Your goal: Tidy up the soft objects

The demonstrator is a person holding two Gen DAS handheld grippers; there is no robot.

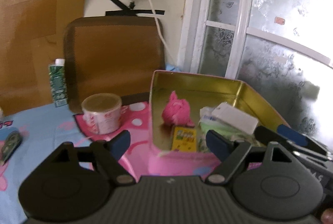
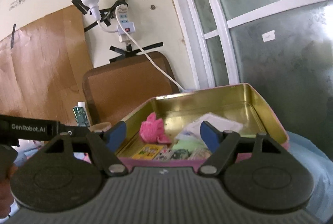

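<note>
An open pink tin (image 1: 210, 82) with a gold inside stands on the table; it also shows in the right wrist view (image 2: 268, 107). In it lie a pink knitted soft toy (image 1: 177, 109) (image 2: 150, 128), a white packet (image 1: 233, 117) (image 2: 214, 122), a green soft thing (image 1: 220, 130) (image 2: 187, 143) and a yellow card pack (image 1: 184, 138) (image 2: 148, 150). My left gripper (image 1: 167, 140) is open and empty, just in front of the tin. My right gripper (image 2: 163, 136) is open and empty, over the tin's near edge.
A lidded cup (image 1: 102, 113) stands on a pink dotted mat (image 1: 137, 122) left of the tin. A green carton (image 1: 58, 82) stands further left by a brown chair back (image 1: 112, 57). A small green object (image 1: 10, 142) lies on the blue cloth. A window is at right.
</note>
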